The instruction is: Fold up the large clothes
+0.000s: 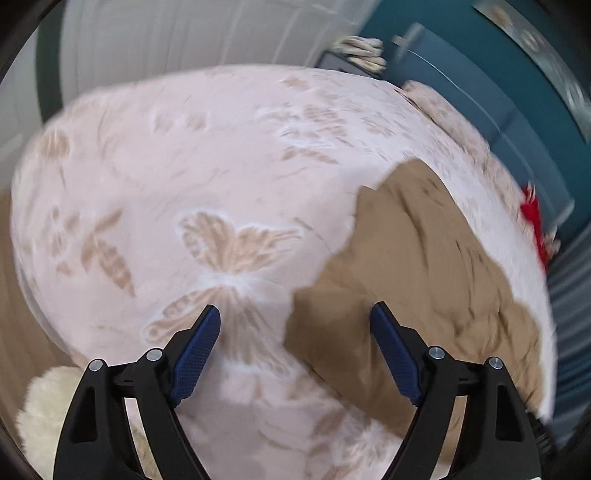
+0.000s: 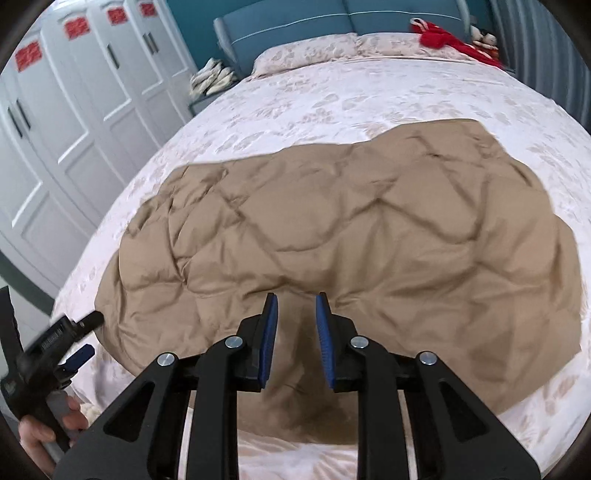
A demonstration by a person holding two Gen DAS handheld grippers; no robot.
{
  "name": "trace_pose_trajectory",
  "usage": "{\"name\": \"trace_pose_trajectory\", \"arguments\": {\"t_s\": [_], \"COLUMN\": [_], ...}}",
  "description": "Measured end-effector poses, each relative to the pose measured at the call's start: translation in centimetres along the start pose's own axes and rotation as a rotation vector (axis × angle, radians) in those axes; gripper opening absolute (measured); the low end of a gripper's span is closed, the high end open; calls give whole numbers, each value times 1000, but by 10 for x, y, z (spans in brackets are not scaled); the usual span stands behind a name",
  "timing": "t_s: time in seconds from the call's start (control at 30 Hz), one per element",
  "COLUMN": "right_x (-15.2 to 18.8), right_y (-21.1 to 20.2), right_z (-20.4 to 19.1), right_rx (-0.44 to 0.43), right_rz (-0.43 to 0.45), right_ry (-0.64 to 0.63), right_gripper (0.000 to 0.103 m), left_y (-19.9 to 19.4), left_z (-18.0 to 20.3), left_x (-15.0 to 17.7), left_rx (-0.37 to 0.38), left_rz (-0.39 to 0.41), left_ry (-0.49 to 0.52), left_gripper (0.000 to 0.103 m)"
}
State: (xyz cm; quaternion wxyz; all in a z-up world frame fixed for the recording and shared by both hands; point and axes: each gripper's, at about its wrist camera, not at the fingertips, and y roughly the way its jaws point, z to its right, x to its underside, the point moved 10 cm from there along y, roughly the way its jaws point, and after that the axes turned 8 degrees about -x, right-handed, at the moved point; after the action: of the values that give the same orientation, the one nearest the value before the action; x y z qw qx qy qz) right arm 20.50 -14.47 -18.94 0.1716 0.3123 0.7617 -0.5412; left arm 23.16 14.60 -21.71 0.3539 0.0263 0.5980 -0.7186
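Observation:
A tan quilted garment (image 2: 351, 236) lies spread flat on the pale butterfly-print bedspread (image 2: 295, 103). My right gripper (image 2: 296, 295) hovers over its near edge, jaws a narrow gap apart with nothing pinched between the blue pads. In the left wrist view, which is blurred, my left gripper (image 1: 294, 306) stands wide open above the bedspread (image 1: 184, 166), with the garment's left edge (image 1: 413, 266) under its right finger and nothing held. The right wrist view also catches the left gripper (image 2: 88, 334) at the garment's left corner, held by a hand (image 2: 48, 424).
Pillows (image 2: 295, 55) and a red item (image 2: 443, 38) lie at the head of the bed against a blue headboard (image 2: 295, 18). White wardrobe doors (image 2: 74, 110) line the left side. A patterned bundle (image 2: 212, 79) sits beside the bed. A fluffy cream thing (image 1: 44, 413) lies near the bed's edge.

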Motion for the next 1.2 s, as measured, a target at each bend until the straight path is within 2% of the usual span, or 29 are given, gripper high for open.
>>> {"name": "trace_pose_trajectory", "arguments": {"t_s": [0.13,0.23,0.4,0.47,0.5,0.53,0.57,0.6,0.67,0.73,0.83,0.9,1.03,1.07,1.2], "right_x": [10,13,21,23,23,24,23,24,24,25,24,22,17,15,18], "right_y": [25,34,40,41,41,41,41,41,40,38,37,39,36,26,-32], "right_z": [-2,3,6,8,8,8,9,9,8,8,9,9,10,13,36], "right_rx": [43,47,45,37,35,33,32,29,25,25,34,33,20,15,5], "right_rz": [-55,-69,-66,-60,-58,-57,-56,-55,-55,-58,-69,-74,-103,-115,-57], "right_ry": [-19,-9,-27,-25,-26,-27,-27,-27,-24,-26,-23,-13,-13,6,58], "right_gripper": [21,21,21,21,21,21,21,21,21,21,21,21,20,19,20], "left_y": [24,33,38,37,35,32,31,26,13,-9,-44,-73,-112,-122,-143], "left_z": [8,20,35,43,49,53,57,60,63,73,101,128,189,203,238], "left_x": [2,4,7,8,9,12,13,12,9,2,-4,1,20,26,39], "left_rx": [89,80,48,76,115,160,184,199,230,306,382,428,468,471,479], "left_rz": [-91,-80,-67,-86,-109,-135,-150,-149,-129,-114,-77,-41,13,34,57], "left_ry": [-75,-81,-83,-96,-110,-127,-135,-139,-126,-122,-61,14,180,228,336], "left_gripper": [81,91,93,91,87,71,62,57,27,18,13,11,10,10,10]}}
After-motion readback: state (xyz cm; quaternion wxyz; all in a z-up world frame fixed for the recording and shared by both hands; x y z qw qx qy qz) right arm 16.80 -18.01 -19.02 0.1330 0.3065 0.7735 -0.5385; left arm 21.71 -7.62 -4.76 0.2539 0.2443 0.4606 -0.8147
